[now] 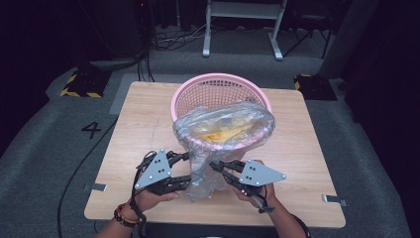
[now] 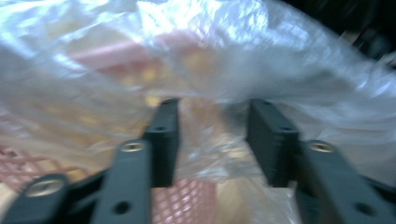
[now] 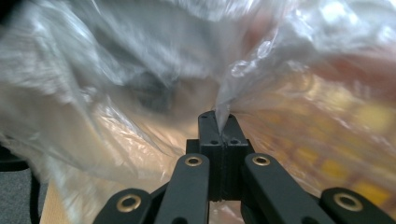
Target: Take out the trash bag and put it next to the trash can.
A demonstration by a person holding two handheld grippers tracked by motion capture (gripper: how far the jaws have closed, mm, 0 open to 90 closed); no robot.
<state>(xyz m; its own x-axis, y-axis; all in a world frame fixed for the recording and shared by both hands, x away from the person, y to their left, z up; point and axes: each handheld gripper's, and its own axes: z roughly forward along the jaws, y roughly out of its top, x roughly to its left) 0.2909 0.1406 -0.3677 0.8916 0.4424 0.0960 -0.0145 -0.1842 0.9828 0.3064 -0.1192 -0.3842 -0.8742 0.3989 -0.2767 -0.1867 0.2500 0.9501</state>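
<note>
my right gripper (image 3: 219, 122) is clamped on a fold of the clear plastic bag (image 1: 218, 144) over the pink basket (image 1: 218, 89), my left gripper (image 2: 212, 135) spread wide against the bag.

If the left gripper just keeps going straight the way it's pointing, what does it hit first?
Most likely the clear plastic bag: film already sits between the open jaws of the left gripper. Behind it lies the pink basket; the blur leaves depth uncertain.
</note>
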